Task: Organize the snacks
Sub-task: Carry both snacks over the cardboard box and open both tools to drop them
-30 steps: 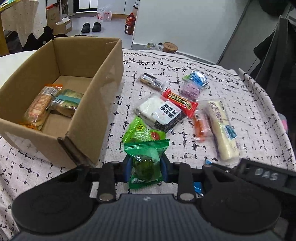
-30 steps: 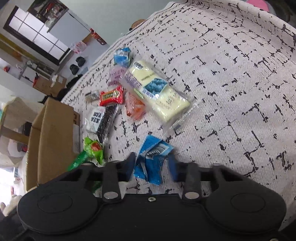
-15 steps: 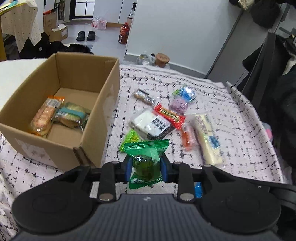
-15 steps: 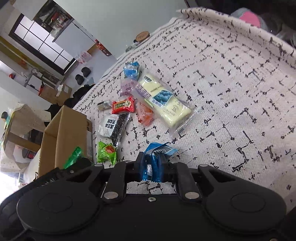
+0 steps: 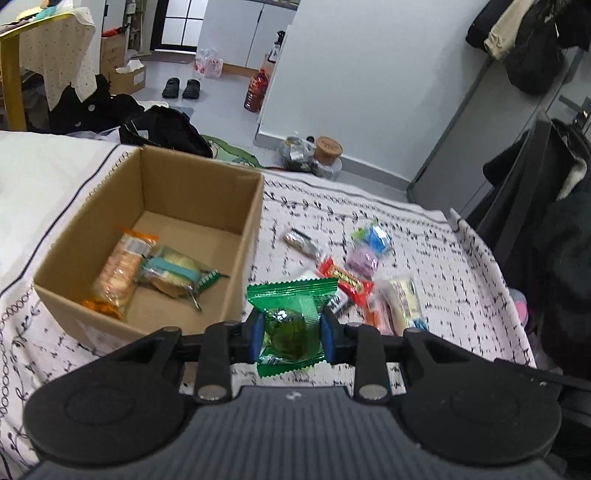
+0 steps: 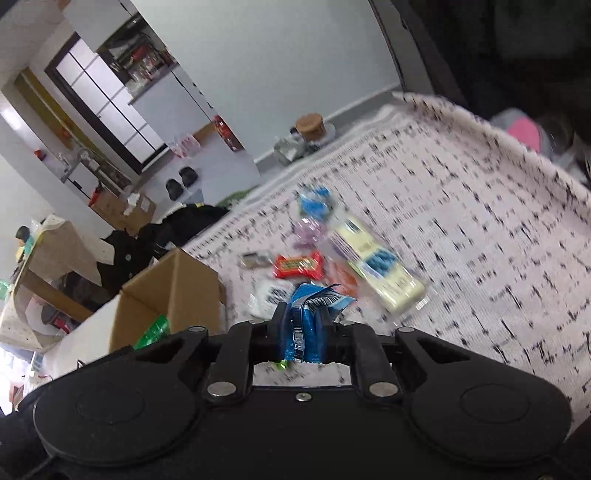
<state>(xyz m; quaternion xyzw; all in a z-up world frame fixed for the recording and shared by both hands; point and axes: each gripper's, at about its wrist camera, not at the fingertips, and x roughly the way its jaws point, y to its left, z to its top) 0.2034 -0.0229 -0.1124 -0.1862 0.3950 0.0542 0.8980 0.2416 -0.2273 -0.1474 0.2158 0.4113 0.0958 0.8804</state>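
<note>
Snacks in crinkly foil wrappers: green packet [image 5: 291,325], blue packet [image 6: 304,325].

Pale grey wall [image 5: 369,92], grey floor [image 5: 221,92], perhaps a dark-framed window [image 5: 177,26] behind.

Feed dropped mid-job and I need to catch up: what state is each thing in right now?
Left gripper: shut on the green packet, lifted.
Right gripper: shut on the blue packet, lifted.
Cardboard box: open, two wrapped snacks lying inside.
Red bar: lying loose on the cloth.
Long pale packet: lying flat on the cloth, sealed.
</note>
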